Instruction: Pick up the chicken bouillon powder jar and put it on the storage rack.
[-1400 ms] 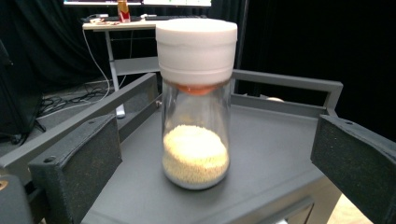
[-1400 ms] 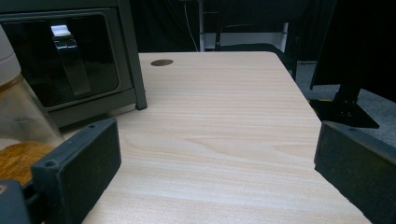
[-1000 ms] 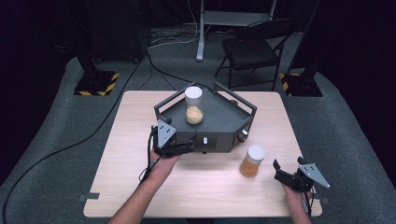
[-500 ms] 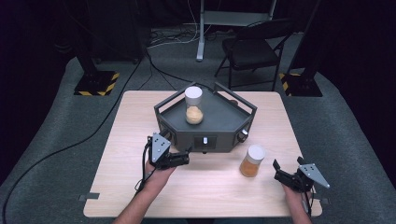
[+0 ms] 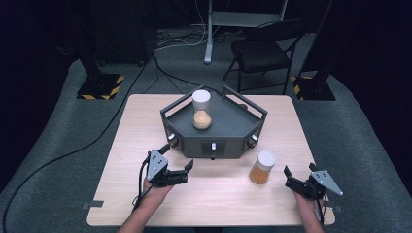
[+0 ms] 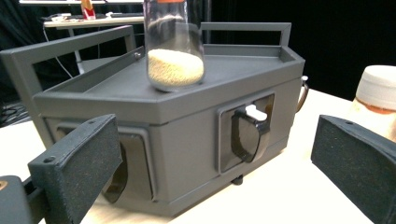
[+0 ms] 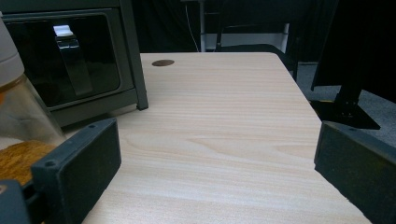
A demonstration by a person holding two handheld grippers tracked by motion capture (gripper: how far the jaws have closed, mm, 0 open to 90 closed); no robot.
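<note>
A dark grey angled box [image 5: 228,127] with a railed top stands mid-table. A clear jar of pale grains [image 5: 201,109] with a white lid sits upright on its top. A second jar [image 5: 262,167] holds orange-brown powder and stands on the table off the box's front right. My left gripper [image 5: 177,157] is open in front of the box's left front face, apart from it. In the left gripper view the box [image 6: 187,116], its front latch [image 6: 247,133] and the grain jar [image 6: 173,51] lie ahead. My right gripper [image 5: 300,171] is open just right of the powder jar [image 7: 16,121].
The wooden table [image 5: 145,121] has bare room left and right of the box. A folding chair [image 5: 262,53] and a metal stand [image 5: 210,29] are behind it. Yellow-striped bases [image 5: 99,86] sit on the floor, with a cable [image 5: 73,150] at the left.
My left gripper has drawn back from the box's front face toward the table's near edge. The right gripper and both jars have stayed put.
</note>
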